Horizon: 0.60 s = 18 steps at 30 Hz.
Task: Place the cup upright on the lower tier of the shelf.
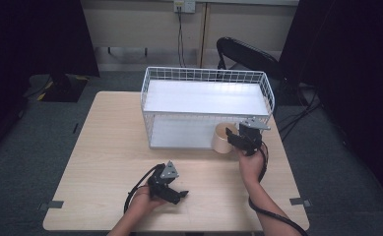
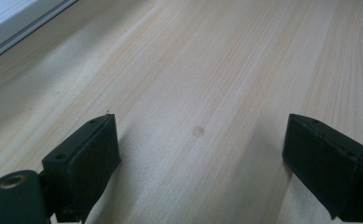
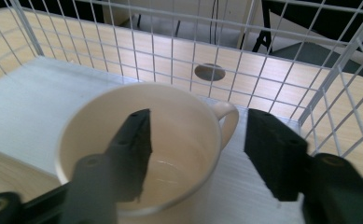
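A pale, light-wood rectangular table (image 1: 110, 147) with fine straight grain carries everything. Toward its far edge stands a white wire-mesh rack with two flat white shelves (image 1: 206, 105), its open front facing the person. A cream ceramic mug with a small loop handle (image 1: 222, 138) sits upright on the front right corner of the rack's lower shelf (image 3: 25, 98), its rim just past the shelf's front edge. A small round hole (image 3: 210, 72) pierces the tabletop behind the rack's back mesh.
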Motion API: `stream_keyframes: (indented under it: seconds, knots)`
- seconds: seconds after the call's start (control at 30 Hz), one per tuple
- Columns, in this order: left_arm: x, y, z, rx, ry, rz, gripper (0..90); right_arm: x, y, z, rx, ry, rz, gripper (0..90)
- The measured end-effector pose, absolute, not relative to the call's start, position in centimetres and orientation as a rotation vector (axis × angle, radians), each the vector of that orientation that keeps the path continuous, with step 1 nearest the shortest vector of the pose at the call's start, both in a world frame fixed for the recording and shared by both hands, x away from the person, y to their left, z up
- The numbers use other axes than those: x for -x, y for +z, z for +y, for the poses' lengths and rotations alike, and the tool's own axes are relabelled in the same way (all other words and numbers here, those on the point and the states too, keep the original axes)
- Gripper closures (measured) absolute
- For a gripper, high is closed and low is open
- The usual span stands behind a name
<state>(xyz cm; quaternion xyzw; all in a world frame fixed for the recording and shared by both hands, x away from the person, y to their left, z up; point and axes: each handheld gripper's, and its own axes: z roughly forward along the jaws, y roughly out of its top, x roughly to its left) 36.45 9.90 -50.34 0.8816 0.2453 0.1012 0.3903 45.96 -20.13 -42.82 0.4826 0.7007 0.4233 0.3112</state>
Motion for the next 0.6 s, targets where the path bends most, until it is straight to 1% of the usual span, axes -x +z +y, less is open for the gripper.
stream_keyframes:
  seconds: [0.03,0.13,0.17,0.27,0.47,0.6]
  knots:
    - [-36.5,-50.3,9.9,-2.240,0.257,0.623,10.4,-46.0,-42.8,-20.1,-1.274,1.118,1.850,38.8]
    - [-36.5,-50.3,9.9,-2.240,0.257,0.624,10.4,-45.6,-42.6,-20.6,-1.264,1.186,1.868,30.6]
    - [-36.5,-50.3,9.9,-2.240,0.257,0.624,10.4,-45.6,-42.6,-20.6,-1.264,1.186,1.868,30.6]
    - [-36.5,-50.3,9.9,-2.240,0.257,0.623,10.4,-45.3,-42.5,-20.8,-1.244,1.207,1.888,23.3]
    - [-36.5,-50.3,9.9,-2.241,0.257,0.623,10.4,-44.7,-42.5,-20.9,-1.208,1.253,1.930,17.4]
    - [-36.5,-50.3,9.9,-2.241,0.257,0.623,10.4,-44.3,-42.7,-20.9,-1.192,1.262,1.946,16.5]
